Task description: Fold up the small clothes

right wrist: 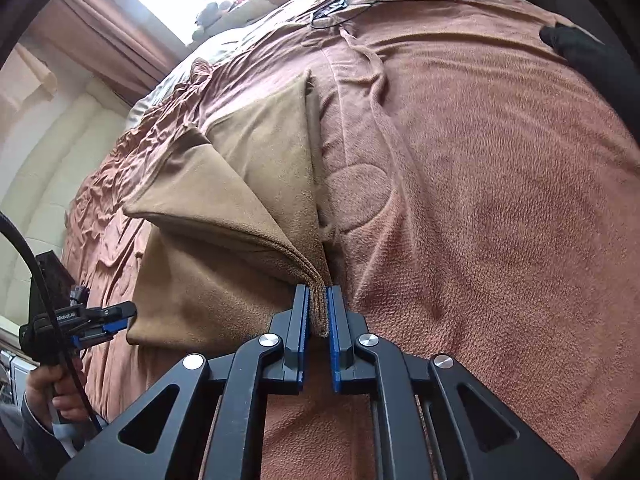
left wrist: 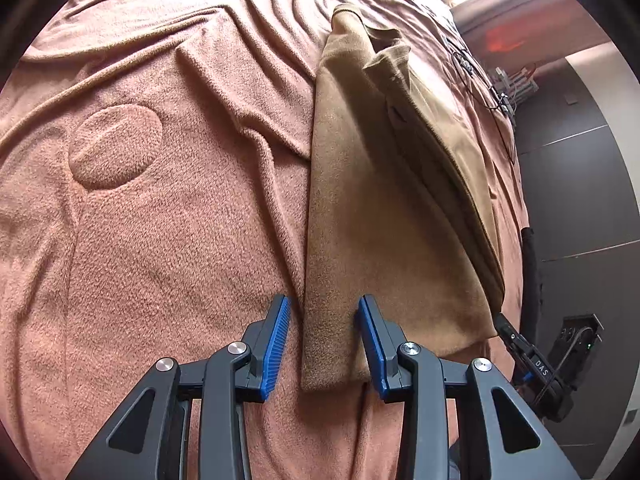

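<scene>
A tan fleece garment (left wrist: 380, 200) lies folded lengthwise on a salmon blanket (left wrist: 160, 240). My left gripper (left wrist: 325, 304) is open and straddles the garment's near corner; the left pad stands clear of the cloth and the right pad sits at its edge. In the right wrist view the garment (right wrist: 248, 152) has one layer lifted into a fold. My right gripper (right wrist: 318, 292) is shut on the thick folded edge there. The left gripper (right wrist: 124, 314) shows at the left, held by a hand (right wrist: 52, 392). The right gripper (left wrist: 502, 322) peeks in at the garment's right corner.
The blanket covers a bed, with wrinkles toward the far side. Black cables (left wrist: 468, 60) and a power strip (left wrist: 516, 84) lie at the far edge. A dark object (right wrist: 572, 44) rests on the bed's right. Curtains (right wrist: 100, 28) and a padded wall (right wrist: 48, 160) stand behind.
</scene>
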Motion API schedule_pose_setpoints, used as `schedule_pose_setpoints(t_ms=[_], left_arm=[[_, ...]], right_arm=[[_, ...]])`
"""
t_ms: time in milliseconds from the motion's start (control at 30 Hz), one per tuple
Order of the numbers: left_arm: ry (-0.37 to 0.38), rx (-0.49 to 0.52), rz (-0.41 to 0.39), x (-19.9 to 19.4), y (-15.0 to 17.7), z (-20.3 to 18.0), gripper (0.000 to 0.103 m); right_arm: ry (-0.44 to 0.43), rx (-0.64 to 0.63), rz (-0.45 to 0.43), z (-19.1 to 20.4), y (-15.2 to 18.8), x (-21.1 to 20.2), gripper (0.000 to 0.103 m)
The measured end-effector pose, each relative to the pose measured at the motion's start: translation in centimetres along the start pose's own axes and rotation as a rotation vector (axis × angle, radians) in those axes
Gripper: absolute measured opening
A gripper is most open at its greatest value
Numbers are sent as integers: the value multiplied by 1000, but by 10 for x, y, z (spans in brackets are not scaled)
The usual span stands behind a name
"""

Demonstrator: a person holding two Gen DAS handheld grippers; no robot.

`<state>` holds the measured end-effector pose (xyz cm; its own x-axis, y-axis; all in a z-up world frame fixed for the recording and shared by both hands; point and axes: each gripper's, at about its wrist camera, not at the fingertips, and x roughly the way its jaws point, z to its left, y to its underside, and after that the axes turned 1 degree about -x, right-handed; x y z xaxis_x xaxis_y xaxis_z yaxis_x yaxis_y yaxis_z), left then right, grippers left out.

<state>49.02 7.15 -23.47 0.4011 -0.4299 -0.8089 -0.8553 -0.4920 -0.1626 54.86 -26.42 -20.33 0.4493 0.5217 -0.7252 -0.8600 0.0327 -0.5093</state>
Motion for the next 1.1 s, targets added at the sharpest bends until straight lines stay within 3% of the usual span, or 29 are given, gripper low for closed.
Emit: schedule_pose_setpoints(t_ms=[367, 400, 467, 533, 867, 1100], left_arm=[[20, 28, -81, -20, -22, -5, 35], [22, 26, -86, -21, -25, -4, 35], [26, 22, -102, -24, -32, -7, 35], [30, 19, -119, -27, -38, -8, 35], [38, 36, -165, -28, -66, -6, 35], [69, 54, -162, -16, -80, 0, 35]], right_arm=[[41, -79, 2, 14, -16, 4, 10], [48, -92, 2, 17, -19, 5, 14], [49, -117, -3, 25, -24, 6, 41], [55, -159, -24, 36, -29, 5, 56], [66, -494, -12, 117, -47, 31, 57], [67, -631, 25, 158, -57, 63, 57]])
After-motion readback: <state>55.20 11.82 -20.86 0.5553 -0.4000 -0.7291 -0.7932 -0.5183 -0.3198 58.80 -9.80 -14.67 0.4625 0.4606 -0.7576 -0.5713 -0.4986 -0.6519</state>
